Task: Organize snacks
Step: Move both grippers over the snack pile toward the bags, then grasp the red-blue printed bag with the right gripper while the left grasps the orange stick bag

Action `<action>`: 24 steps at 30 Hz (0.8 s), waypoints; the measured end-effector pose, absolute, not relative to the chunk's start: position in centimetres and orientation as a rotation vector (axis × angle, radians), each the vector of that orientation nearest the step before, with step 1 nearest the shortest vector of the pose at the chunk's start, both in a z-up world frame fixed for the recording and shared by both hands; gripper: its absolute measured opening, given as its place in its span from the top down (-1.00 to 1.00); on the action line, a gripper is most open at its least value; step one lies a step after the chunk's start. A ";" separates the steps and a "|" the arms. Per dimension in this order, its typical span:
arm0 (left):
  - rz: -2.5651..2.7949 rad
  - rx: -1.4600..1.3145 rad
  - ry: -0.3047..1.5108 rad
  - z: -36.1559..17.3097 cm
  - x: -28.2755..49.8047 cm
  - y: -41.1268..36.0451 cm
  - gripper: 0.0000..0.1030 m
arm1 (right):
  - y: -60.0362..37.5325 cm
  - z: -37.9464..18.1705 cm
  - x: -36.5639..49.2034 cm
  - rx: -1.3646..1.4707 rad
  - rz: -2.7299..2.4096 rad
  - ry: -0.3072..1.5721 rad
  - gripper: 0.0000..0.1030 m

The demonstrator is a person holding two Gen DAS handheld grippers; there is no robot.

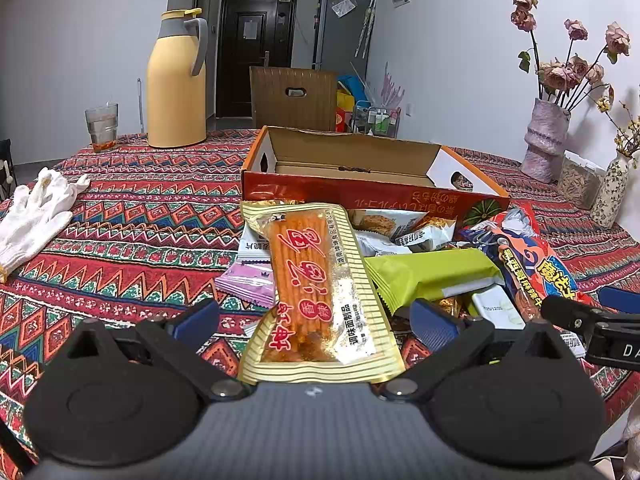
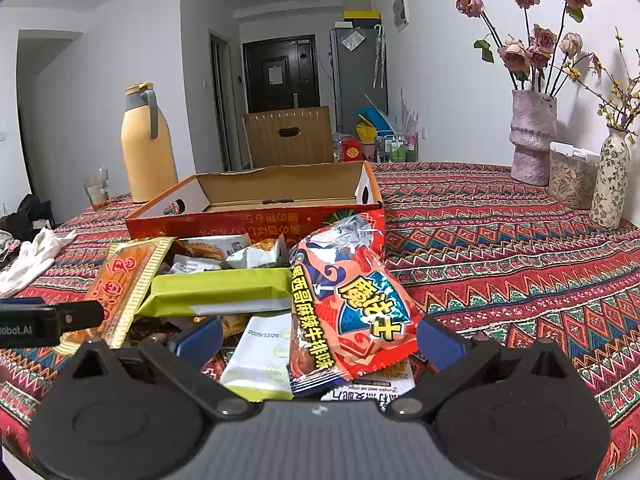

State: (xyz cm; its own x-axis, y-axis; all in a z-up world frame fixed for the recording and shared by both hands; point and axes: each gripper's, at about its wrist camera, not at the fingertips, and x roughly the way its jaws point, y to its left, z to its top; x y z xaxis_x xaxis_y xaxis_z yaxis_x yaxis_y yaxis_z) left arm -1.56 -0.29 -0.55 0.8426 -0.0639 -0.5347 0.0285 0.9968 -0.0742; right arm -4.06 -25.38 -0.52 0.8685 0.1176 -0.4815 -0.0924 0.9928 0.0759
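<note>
A pile of snack packets lies on the patterned tablecloth in front of an open orange cardboard box (image 1: 320, 192) (image 2: 224, 222), which looks almost empty. My left gripper (image 1: 316, 318) is open, its blue fingers on either side of a gold-edged packet of orange spicy sticks (image 1: 308, 280) (image 2: 124, 280). My right gripper (image 2: 320, 340) is open too, straddling a red snack bag (image 2: 356, 300) (image 1: 532, 256). A green packet (image 1: 432, 276) (image 2: 216, 292) lies between the two. White and purple packets sit underneath and are partly hidden.
A yellow thermos jug (image 1: 176, 84) and a glass (image 1: 102, 126) stand at the far left, and white gloves (image 1: 36, 216) lie on the left. Two vases (image 2: 532, 136) (image 2: 610, 184) and a clear container (image 2: 570, 180) stand at the right. A wooden chair (image 1: 294, 98) is behind the box.
</note>
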 end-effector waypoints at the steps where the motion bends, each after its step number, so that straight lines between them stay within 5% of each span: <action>1: -0.049 -0.065 0.567 -0.5 -1.6 -0.3 -1.00 | -25.3 -0.5 -4.1 0.050 0.110 0.507 -1.00; 24: -0.020 -0.089 0.586 -0.8 -0.1 0.1 -1.00 | -26.9 -0.9 -1.1 -0.020 0.040 0.503 -0.97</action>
